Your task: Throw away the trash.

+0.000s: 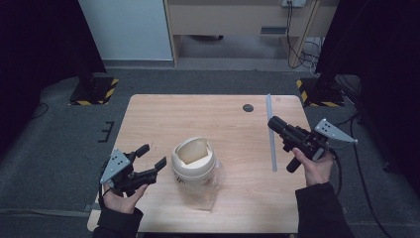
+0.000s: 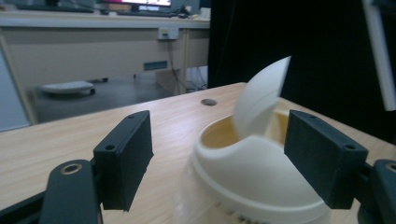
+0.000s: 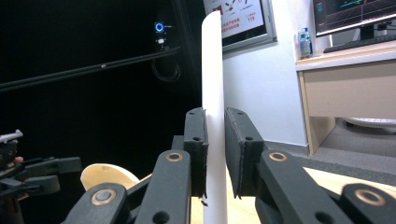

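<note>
One strip, prob. lengthwise front-back.

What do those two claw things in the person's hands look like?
Both are black. The left gripper and right gripper each have two flat rectangular jaws with small screw holes, a grey three-cornered plate on top, and a black cable trailing. The person wears dark sleeves.
</note>
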`<state>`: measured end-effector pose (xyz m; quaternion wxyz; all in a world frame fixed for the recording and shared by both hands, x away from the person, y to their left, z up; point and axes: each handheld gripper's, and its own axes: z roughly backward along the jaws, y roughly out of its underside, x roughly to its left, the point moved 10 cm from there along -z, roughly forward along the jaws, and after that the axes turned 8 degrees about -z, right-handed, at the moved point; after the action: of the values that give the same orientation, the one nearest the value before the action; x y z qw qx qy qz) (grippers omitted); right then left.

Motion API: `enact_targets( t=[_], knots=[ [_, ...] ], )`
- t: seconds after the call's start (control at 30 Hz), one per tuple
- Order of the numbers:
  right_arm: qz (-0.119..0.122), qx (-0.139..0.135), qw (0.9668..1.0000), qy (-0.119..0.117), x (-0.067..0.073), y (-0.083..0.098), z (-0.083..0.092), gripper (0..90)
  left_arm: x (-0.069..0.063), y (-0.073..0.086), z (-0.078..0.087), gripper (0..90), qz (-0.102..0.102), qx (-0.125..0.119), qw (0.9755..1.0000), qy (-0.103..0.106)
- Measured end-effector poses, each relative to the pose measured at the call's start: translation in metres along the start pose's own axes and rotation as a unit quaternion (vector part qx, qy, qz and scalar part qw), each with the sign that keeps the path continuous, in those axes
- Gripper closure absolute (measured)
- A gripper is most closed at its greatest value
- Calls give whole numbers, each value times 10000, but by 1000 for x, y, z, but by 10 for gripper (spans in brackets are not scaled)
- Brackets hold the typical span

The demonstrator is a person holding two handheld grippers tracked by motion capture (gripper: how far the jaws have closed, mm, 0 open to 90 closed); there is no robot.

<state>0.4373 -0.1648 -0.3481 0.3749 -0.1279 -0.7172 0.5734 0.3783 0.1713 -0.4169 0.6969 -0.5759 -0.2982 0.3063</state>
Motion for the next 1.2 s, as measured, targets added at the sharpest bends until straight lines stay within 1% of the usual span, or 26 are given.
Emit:
enact_targets(
  t=[0.13, 0.27, 0.43, 0.67, 0.83, 0.9, 0.97, 1.2],
  knots=[
    [-1, 7, 10000, -45, 4, 1, -4, 794, -16, -16, -8, 229, -85, -191, 9996, 166],
    [10, -4, 10000, -76, 7, -1, -6, 794, -31, -32, -15, 229, -164, -364, 9987, 320],
    [-21, -31, 9999, -137, 11, -4, -8, 794, -49, -43, -23, 231, -216, -460, 9973, 528],
    [-34, -9, 9998, -208, 16, -2, -12, 794, -79, -47, -42, 243, -246, -455, 9950, 860],
    [-44, 11, 9996, -278, 20, 1, -14, 794, -102, -46, -58, 257, -288, -382, 9928, 1098],
    [-42, 15, 9996, -292, 21, 2, -14, 793, -111, -46, -65, 261, -266, -367, 9918, 1191],
    [-39, 10, 9995, -313, 23, 3, -13, 793, -119, -47, -72, 264, -309, -348, 9911, 1251],
    [-63, 6, 9992, -383, 26, 4, -12, 794, -137, -51, -90, 275, -275, -364, 9892, 1395]
  ],
)
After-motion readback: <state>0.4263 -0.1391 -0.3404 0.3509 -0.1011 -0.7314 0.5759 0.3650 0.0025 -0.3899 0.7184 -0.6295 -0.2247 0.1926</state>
